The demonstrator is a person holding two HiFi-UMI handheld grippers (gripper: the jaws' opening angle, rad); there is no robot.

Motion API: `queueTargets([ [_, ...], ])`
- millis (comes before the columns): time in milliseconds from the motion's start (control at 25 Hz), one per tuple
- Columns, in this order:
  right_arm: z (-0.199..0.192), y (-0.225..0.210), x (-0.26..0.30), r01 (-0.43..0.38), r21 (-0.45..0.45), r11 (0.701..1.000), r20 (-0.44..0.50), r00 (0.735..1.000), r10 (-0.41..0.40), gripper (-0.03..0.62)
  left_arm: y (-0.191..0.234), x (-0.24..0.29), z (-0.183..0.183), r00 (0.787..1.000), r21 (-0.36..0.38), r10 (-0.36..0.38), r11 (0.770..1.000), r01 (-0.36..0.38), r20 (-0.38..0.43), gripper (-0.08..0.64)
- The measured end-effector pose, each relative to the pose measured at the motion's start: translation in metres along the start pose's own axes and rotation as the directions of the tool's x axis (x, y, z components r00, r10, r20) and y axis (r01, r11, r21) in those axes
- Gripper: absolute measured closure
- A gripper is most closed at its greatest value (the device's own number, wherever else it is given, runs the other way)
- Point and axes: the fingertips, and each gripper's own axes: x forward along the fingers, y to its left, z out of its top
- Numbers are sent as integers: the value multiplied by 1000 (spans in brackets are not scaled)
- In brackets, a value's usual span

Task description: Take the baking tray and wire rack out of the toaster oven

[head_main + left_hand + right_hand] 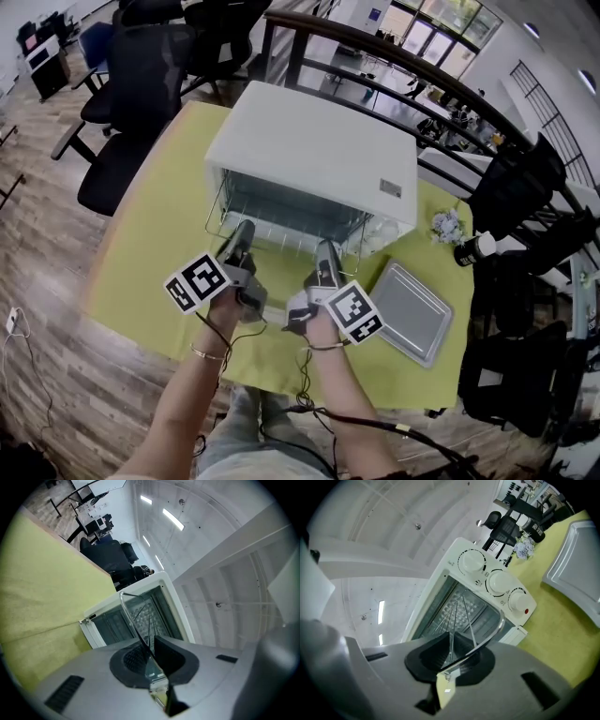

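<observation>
Wire rack (291, 225) (132, 613) (465, 613) lies roughly level, half out of the toaster oven (309, 150) (162, 581) (440, 581): front rail forward of the mouth, rear part inside the cavity. Left tongs (246, 228) (151, 651) are clamped on the front rail near its left corner; the left gripper view shows the pads pinched together on the bent wire. Right tongs (326, 248) (452, 660) are likewise closed on the same rail toward its right corner, with the curved chrome bar passing between the pads. Both tongs point about level at the oven mouth, side by side and a little apart, each with its marker cube toward the person. Oven is white, three knobs (499, 583) down its right side, and its door hangs open below the rack. Baking tray (412, 311) (576, 559) is out of the oven, flat on the worktop (150, 253) (42, 588) (562, 630) in front of the oven's right end, apart from it, empty, silver. Worktop is covered in a yellow-green cloth. Beyond the tray, near the oven's right side, stand a small bunch of pale flowers (447, 225) and a dark bottle (475, 248) with a white cap. Black office chairs (131, 103) stand left of the worktop on a wood floor; a dark railing (375, 56) runs behind the oven.
</observation>
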Motion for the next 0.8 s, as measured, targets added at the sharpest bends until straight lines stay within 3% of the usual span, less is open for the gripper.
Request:
queueTargets([
  [800, -19, 8, -43, -4, -10, 1000, -46, 999, 3, 568, -8, -48, -14, 1000, 18, 15, 1000, -15, 15, 535],
])
